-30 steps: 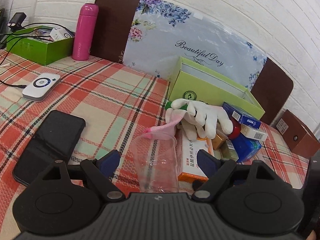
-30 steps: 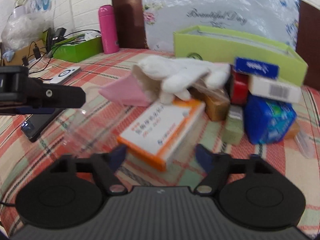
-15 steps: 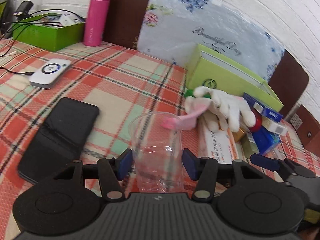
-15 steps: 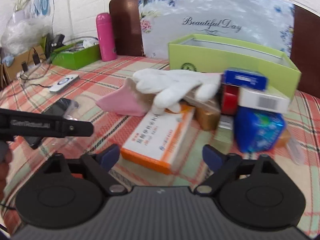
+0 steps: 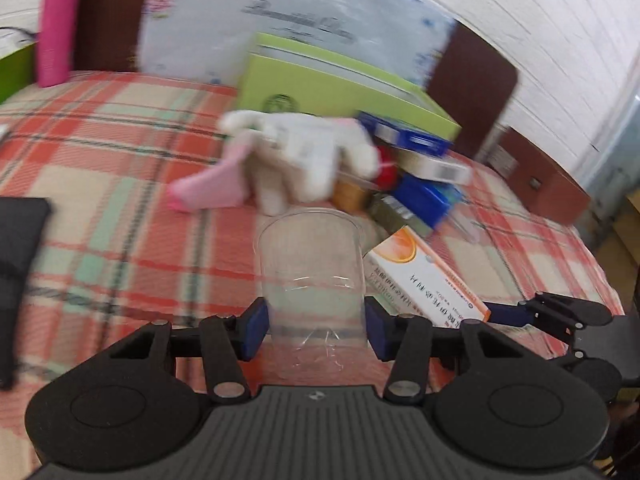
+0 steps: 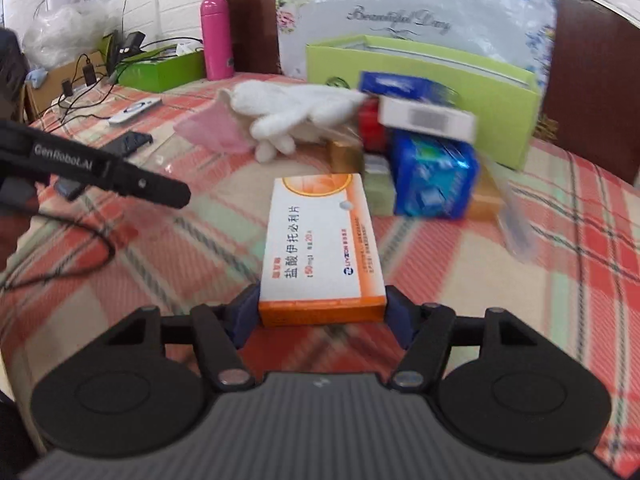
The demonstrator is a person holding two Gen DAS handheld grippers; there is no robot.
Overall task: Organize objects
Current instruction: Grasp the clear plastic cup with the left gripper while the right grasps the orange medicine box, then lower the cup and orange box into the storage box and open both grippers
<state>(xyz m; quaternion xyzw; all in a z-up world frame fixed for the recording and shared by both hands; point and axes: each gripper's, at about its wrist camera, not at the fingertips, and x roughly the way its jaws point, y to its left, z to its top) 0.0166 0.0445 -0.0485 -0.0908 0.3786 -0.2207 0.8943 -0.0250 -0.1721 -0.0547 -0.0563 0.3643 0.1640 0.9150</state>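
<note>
Plaid tablecloth (image 6: 520,280) lies bare right of medicine box (image 6: 320,240).

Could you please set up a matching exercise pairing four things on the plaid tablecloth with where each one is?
Things:
1. clear plastic cup
2. orange-and-white medicine box
3. white fabric glove
4. pink cylindrical bottle

Places:
A. standing upright at the back
B. between the right gripper's pads
C. draped over the pile
D. between the left gripper's pads

Pairs: 1-D, 2-B, 3-C, 4-A

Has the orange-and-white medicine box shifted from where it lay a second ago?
Yes. The medicine box lay tucked under the white glove; it is now pulled clear toward the camera, between the closing right gripper fingers.
</note>
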